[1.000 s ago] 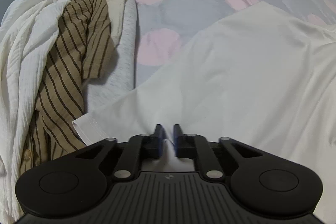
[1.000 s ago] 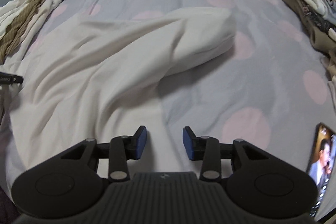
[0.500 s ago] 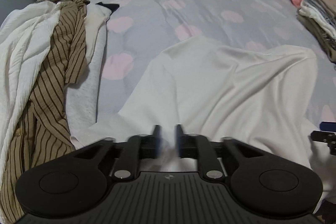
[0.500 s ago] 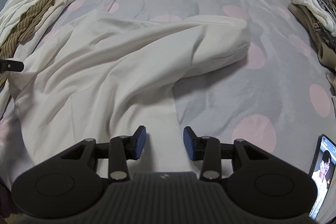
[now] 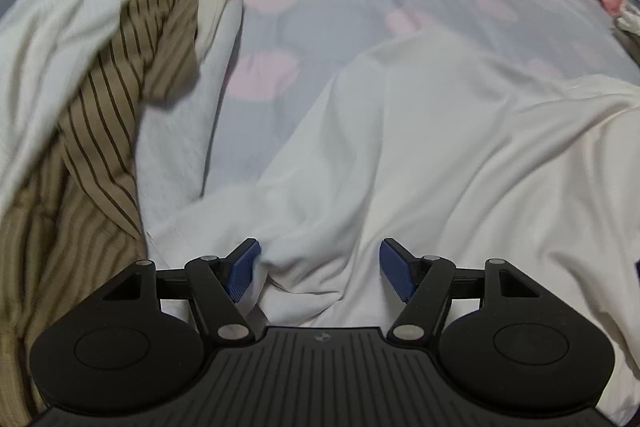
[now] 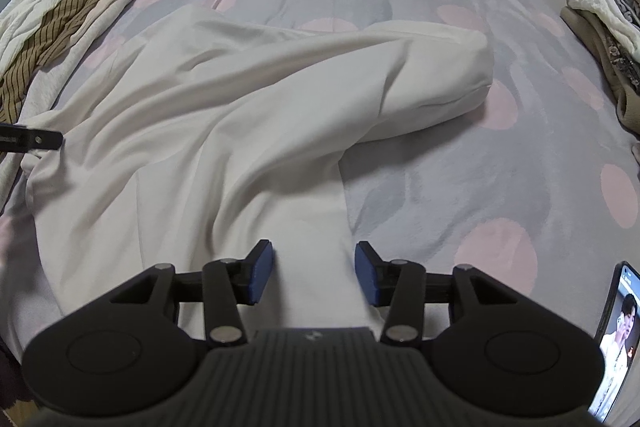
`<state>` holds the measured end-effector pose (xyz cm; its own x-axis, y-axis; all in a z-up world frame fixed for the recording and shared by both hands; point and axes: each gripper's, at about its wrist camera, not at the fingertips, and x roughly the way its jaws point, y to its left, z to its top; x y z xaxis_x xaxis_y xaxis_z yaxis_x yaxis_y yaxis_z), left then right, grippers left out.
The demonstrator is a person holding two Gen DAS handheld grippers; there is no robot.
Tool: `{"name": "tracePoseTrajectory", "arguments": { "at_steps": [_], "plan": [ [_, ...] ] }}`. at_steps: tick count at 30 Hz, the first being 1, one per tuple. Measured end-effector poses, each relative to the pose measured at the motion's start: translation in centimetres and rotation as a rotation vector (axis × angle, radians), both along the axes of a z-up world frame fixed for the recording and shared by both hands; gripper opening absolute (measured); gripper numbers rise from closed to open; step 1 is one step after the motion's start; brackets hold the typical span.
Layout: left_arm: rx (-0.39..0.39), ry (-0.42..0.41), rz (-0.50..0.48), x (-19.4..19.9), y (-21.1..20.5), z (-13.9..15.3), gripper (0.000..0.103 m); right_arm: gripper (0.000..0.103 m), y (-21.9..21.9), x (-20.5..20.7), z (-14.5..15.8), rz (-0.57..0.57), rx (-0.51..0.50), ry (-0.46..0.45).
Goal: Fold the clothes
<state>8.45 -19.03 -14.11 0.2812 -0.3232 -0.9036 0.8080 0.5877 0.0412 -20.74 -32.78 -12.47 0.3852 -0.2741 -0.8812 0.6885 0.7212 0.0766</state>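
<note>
Left of my left gripper (image 5: 320, 269), the striped shirt (image 5: 120, 99) is smeared by blur and runs off the frame's edge. Right of my right gripper (image 6: 315, 273), the phone (image 6: 616, 343) is cut by the frame. My left gripper shows there only as a black tip.

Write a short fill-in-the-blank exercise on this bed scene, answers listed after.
1. The white garment lies on a grey bedspread dotted with ____ circles.
2. The brown shirt in the pile beside it has a ____ pattern.
3. Cloth sits between the pads of the left claw, whose jaws stand ____.
4. Near the right claw, a ____ shows a lit screen.

Answers: pink; striped; open; phone
</note>
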Motion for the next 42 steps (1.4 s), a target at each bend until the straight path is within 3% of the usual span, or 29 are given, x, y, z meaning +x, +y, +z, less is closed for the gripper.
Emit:
{"name": "tracePoseTrajectory", "arguments": {
  "at_steps": [2, 3, 4, 5, 7, 13, 18, 20, 24, 29, 32, 35, 36, 37, 42],
  "plan": [
    [0.002, 0.01, 0.024, 0.5, -0.1, -0.5, 0.062, 0.05, 0.0, 0.2, -0.1, 0.008, -0.002, 0.001],
    [-0.002, 0.012, 0.036, 0.6, -0.2, -0.6, 0.054, 0.05, 0.0, 0.4, 0.0, 0.014, -0.006, 0.001],
    [-0.003, 0.005, 0.041, 0.6, -0.2, -0.3, 0.036, 0.05, 0.1, 0.5, 0.0, 0.02, -0.011, 0.001],
    [-0.013, -0.002, 0.032, 0.2, -0.3, 0.2, 0.026, 0.05, 0.1, 0.5, 0.0, 0.025, -0.016, 0.001],
    [-0.042, -0.014, 0.004, -0.8, -0.5, 1.4, 0.013, 0.05, 0.2, 0.6, 0.1, 0.032, -0.023, -0.002],
    [-0.227, -0.053, -0.178, -6.2, -0.8, 6.5, 0.008, 0.05, 0.1, 0.3, 0.8, 0.003, -0.011, -0.002],
    [-0.371, -0.002, -0.363, -12.2, -0.9, 8.9, 0.007, 0.05, 0.1, -0.5, 2.2, -0.029, 0.007, -0.027],
    [-0.384, 0.005, -0.443, -14.7, -1.2, 8.7, 0.007, 0.05, 0.0, -1.0, 2.8, -0.046, 0.007, -0.037],
    [-0.351, 0.02, -0.602, -19.1, -1.9, 7.3, 0.007, 0.05, -0.3, -2.2, 3.3, -0.084, 0.011, -0.048],
    [-0.218, 0.024, -0.74, -22.5, -2.7, 4.8, 0.008, 0.05, -0.4, -3.1, 3.4, -0.106, 0.02, -0.05],
    [-0.178, 0.008, -0.764, -23.4, -2.5, 4.1, 0.015, 0.05, -0.2, -3.3, 3.5, -0.101, 0.025, -0.064],
    [-0.198, 0.025, -0.769, -23.1, -1.9, 4.9, 0.038, 0.05, -0.2, -3.5, 4.1, -0.095, 0.032, -0.11],
    [-0.203, 0.019, -0.775, -23.0, -1.7, 5.3, 0.052, 0.05, -0.2, -3.6, 4.3, -0.093, 0.032, -0.127],
    [-0.205, 0.01, -0.782, -22.8, -1.5, 5.7, 0.057, 0.05, -0.2, -3.6, 4.5, -0.091, 0.032, -0.144],
    [-0.207, -0.042, -0.803, -21.8, -0.9, 7.6, 0.058, 0.057, -0.7, -3.1, 4.9, -0.086, 0.064, -0.21]
  ]
}}
